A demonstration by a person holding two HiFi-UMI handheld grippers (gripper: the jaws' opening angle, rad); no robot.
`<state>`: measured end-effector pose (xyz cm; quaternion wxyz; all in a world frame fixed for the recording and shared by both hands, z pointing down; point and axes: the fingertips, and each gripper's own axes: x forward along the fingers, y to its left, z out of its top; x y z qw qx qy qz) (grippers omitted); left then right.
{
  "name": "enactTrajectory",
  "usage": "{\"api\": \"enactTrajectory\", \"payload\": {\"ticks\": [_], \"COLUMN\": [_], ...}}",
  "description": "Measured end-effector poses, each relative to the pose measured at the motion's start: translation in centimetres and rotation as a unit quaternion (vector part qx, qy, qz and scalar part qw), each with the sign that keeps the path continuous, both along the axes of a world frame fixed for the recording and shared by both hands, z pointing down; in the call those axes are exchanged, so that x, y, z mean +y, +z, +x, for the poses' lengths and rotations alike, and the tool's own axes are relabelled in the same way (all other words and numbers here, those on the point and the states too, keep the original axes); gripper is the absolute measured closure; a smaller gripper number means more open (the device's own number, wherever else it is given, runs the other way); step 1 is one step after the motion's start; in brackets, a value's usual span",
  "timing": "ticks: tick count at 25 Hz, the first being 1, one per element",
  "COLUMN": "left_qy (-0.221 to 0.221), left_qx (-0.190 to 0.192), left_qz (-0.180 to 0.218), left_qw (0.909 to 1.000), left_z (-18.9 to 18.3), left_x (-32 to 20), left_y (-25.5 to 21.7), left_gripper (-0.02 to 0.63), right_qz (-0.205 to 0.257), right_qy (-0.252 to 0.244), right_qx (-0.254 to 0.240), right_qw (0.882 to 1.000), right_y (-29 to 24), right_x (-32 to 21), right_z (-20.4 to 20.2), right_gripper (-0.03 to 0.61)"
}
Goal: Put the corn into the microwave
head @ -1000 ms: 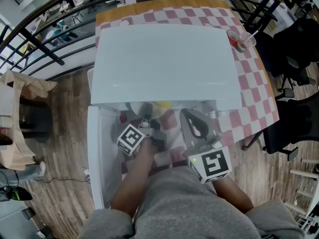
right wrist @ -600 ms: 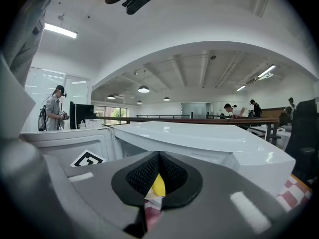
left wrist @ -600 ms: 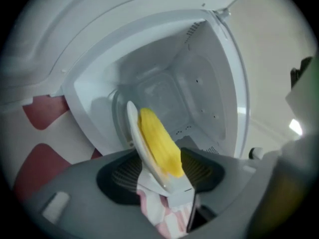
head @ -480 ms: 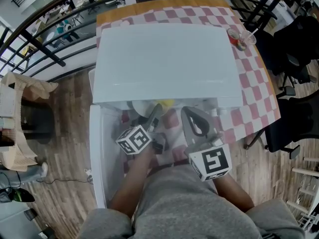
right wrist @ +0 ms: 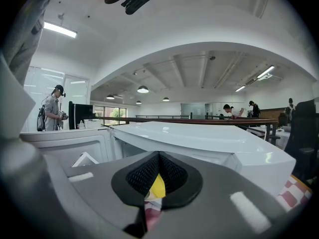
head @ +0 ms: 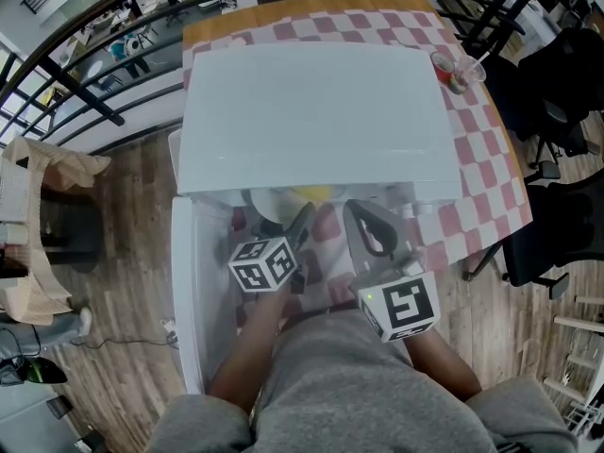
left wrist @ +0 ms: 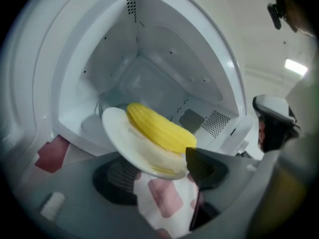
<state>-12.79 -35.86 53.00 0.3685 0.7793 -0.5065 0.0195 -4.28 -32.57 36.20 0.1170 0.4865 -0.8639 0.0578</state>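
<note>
Yellow corn lies on a white plate.

A red and white checked cloth lies on the table, a red cup stands at its far right corner, black chairs sit on the right, a black rail curves at the far left, and the floor is brown wood.

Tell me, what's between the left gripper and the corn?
Left gripper view: only the white plate's rim. The left gripper's jaws have just been opening around it.
</note>
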Motion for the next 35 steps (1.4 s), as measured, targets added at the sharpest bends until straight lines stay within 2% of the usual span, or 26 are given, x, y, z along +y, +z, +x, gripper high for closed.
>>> {"api": "enactTrajectory", "payload": {"ticks": [6, 9, 15, 25, 30, 35], "left_qy": [0.042, 0.068, 0.056, 0.061, 0.054, 0.051], "left_qx": [-0.062, -0.093, -0.149, -0.235, -0.242, -0.257], "left_qz": [-0.002, -0.013, -0.033, -0.010, -0.013, -0.036], "left_qw": [0.9972, 0.9933, 0.9867, 0.9699, 0.9686, 0.9643], "left_z": [0.5, 0.8, -0.5, -2.0, -2.0, -2.2], "left_x": [0.3, 0.9, 1.6, 2.2, 1.7, 0.3], "left_y": [0.8, 1.4, 2.7, 2.6, 2.6, 2.5], "left_gripper": [0.263, 0.208, 0.181, 0.176, 0.207, 0.237], "right_qz": [0.000, 0.002, 0.003, 0.001, 0.001, 0.001], "right_qy": [0.003, 0.003, 0.001, 0.001, 0.001, 0.005], "right_qx": [-0.003, -0.005, -0.006, -0.008, -0.009, -0.006], "right_qw": [1.000, 1.000, 1.000, 1.000, 1.000, 1.000], "right_y": [0.1, 0.0, 0.0, 0.3, 0.3, 0.4], "right_x": [0.0, 0.0, 0.1, -0.1, -0.2, -0.5], "right_z": [0.1, 0.0, -0.1, -0.2, -0.3, 0.1], "right_gripper": [0.580, 0.580, 0.580, 0.580, 0.580, 0.580]}}
